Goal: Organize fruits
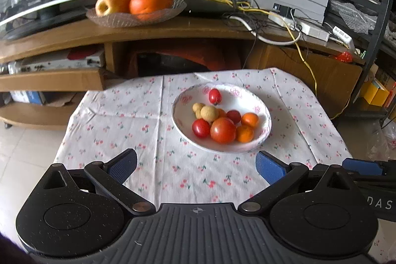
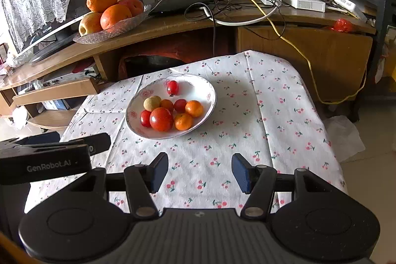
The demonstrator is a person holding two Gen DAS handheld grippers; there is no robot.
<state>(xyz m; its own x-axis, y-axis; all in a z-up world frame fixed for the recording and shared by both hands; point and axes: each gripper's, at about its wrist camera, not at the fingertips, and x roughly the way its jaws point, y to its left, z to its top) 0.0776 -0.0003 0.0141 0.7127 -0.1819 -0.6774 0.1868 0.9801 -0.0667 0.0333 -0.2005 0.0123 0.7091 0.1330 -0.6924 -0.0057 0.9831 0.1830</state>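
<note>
Both claws hover empty and wide open short of the bowl (image 1: pixel 266 130) of fruit on the worktop (image 1: pixel 138 115), the left claw (image 1: pixel 196 166) facing it straighter than the right claw (image 2: pixel 200 172).

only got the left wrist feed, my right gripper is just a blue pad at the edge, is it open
Observer: Yes. The right gripper is open with nothing between its pads, above the cherry-print tablecloth.
Operator: how many pale round fruits in the bowl from that side
Observer: Only one pale fruit shows in the floral bowl; the rest are hidden behind it.
Operator: anything on the floor to the right of the table
Observer: A crumpled clear plastic bag lies beside the table's right edge.
</note>
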